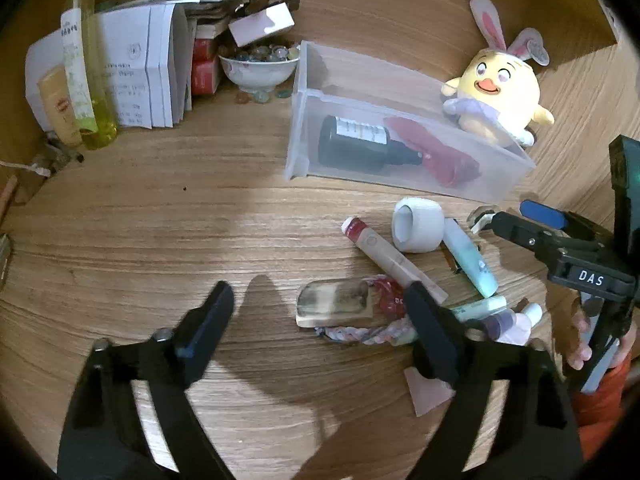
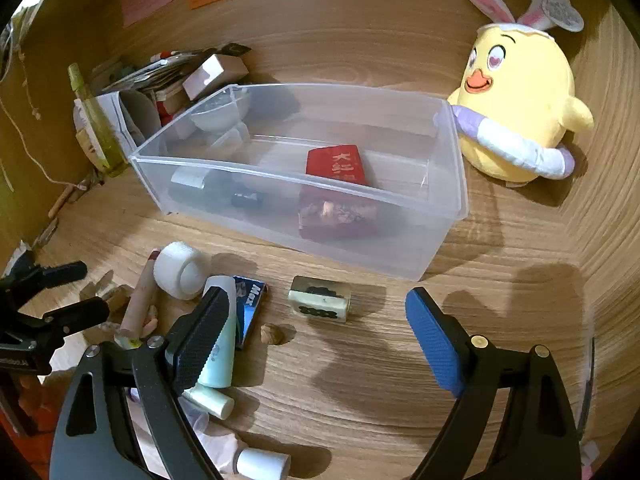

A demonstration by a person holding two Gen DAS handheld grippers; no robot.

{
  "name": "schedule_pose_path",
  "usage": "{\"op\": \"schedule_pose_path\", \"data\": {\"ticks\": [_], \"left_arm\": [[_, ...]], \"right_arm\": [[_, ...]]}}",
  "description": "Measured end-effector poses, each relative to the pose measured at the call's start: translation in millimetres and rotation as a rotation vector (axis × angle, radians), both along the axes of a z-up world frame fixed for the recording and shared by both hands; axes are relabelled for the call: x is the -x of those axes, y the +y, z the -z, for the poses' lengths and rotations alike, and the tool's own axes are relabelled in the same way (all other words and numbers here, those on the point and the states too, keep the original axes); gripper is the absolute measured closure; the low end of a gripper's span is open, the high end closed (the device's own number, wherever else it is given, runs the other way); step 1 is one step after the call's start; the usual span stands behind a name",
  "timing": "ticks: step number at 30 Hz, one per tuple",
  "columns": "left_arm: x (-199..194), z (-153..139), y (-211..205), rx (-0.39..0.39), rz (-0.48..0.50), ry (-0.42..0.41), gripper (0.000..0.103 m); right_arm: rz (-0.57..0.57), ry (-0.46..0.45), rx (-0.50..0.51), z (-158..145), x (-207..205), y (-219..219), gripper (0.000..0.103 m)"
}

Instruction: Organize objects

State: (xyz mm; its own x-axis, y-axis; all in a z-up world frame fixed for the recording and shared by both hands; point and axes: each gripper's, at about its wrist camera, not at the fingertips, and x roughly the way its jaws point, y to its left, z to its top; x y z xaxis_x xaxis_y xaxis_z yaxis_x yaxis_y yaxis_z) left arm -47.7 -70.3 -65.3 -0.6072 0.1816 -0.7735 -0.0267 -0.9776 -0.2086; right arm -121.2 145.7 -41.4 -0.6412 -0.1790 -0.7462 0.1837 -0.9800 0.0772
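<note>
Both grippers stand wide apart with nothing between their fingers. The left gripper (image 1: pixel 320 320) hovers low in its frame over the wooden table (image 1: pixel 160 240), its right finger in front of a heap of small things — a wooden block (image 1: pixel 334 307), a beige tube (image 1: pixel 390 258), a white tape roll (image 1: pixel 418 229) and a mint tube (image 1: pixel 470 258). The clear plastic bin (image 2: pixel 304 216) sits mid-frame in the right wrist view, holding a dark bottle (image 1: pixel 360 144) and a red packet (image 2: pixel 337 165) (lying flat). The right gripper (image 2: pixel 316 320) opens toward a mahjong tile (image 2: pixel 320 299) just below the bin's front wall. A yellow chick plush (image 2: pixel 520 108) stands at the upper right, beside the bin's end.
</note>
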Motion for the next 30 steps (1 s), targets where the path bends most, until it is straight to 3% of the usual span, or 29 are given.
{"op": "schedule_pose_path", "data": {"ticks": [4, 6, 14, 19, 30], "left_arm": [[3, 4, -1, -0.019, 0.013, -0.018, 0.034], [5, 6, 0, -0.018, 0.022, -0.024, 0.042], [6, 6, 1, -0.018, 0.039, -0.018, 0.063], [3, 5, -1, -0.003, 0.018, -0.003, 0.063], [1, -15, -11, -0.026, -0.023, 0.068, 0.063]], "right_arm": [[-0.002, -0.005, 0.002, 2, 2, -1, 0.017], [-0.011, -0.011, -0.003, 4, 4, -3, 0.027], [-0.003, -0.039, -0.013, 15, 13, -6, 0.045], [0.006, -0.067, -0.011, 22, 20, -5, 0.068], [0.004, -0.008, -0.006, 9, 10, -4, 0.072]]}}
